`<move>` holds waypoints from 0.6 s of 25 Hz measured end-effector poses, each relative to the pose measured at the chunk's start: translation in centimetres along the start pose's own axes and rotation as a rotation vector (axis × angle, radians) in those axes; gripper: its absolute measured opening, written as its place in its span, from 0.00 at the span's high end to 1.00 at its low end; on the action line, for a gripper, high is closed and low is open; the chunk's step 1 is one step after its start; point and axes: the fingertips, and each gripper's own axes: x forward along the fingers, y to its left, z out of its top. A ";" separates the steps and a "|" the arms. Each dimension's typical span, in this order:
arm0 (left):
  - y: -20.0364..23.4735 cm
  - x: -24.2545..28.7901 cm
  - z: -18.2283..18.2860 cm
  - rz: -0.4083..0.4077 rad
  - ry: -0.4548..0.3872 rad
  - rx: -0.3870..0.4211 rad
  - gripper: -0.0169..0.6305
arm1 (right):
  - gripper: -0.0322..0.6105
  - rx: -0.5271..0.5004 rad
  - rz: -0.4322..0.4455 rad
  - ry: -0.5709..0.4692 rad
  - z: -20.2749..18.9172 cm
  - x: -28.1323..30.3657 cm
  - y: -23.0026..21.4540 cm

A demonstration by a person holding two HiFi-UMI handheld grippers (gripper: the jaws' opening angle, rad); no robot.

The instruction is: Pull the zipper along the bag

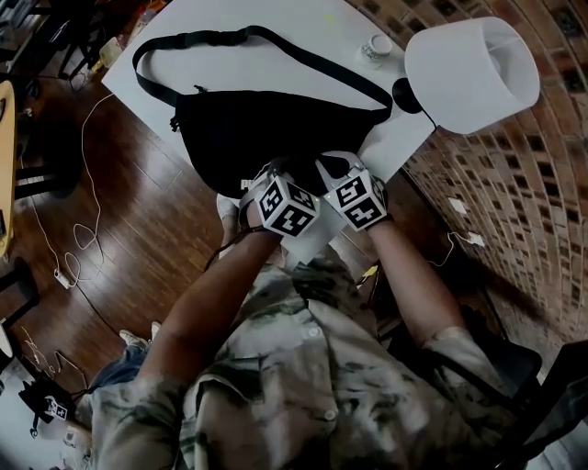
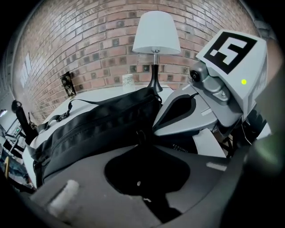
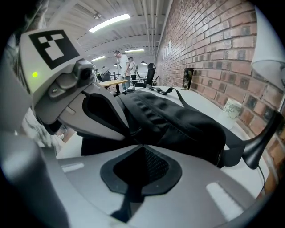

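A black sling bag (image 1: 239, 128) lies on the white table (image 1: 303, 23), its strap (image 1: 230, 39) looped toward the far side. Both grippers sit side by side at the bag's near edge. My left gripper (image 1: 274, 173) has its jaws closed together on the small zipper pull (image 2: 140, 133) at the bag's (image 2: 89, 124) edge. Just to its right, my right gripper (image 1: 333, 171) is shut on a fold of the bag's fabric (image 3: 178, 120). Each gripper shows in the other's view: the right gripper's body (image 2: 222, 84) and the left gripper's body (image 3: 67, 75).
A white-shaded lamp (image 1: 469, 69) stands at the table's far right corner by the brick wall, with a small cup (image 1: 375, 48) next to it. Dark wooden floor with cables (image 1: 73, 239) lies to the left. People (image 3: 124, 62) stand far off in the room.
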 end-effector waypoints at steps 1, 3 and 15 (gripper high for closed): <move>0.0 -0.1 0.0 -0.013 0.000 -0.001 0.92 | 0.94 0.002 0.002 0.000 0.0 0.0 0.0; -0.1 -0.4 -0.2 -0.037 -0.001 -0.008 0.92 | 0.94 0.011 0.003 0.003 0.1 0.1 0.1; 2.7 -3.7 -0.9 -0.130 -0.036 -0.035 0.93 | 0.94 0.142 -0.025 0.086 -0.1 0.4 -0.5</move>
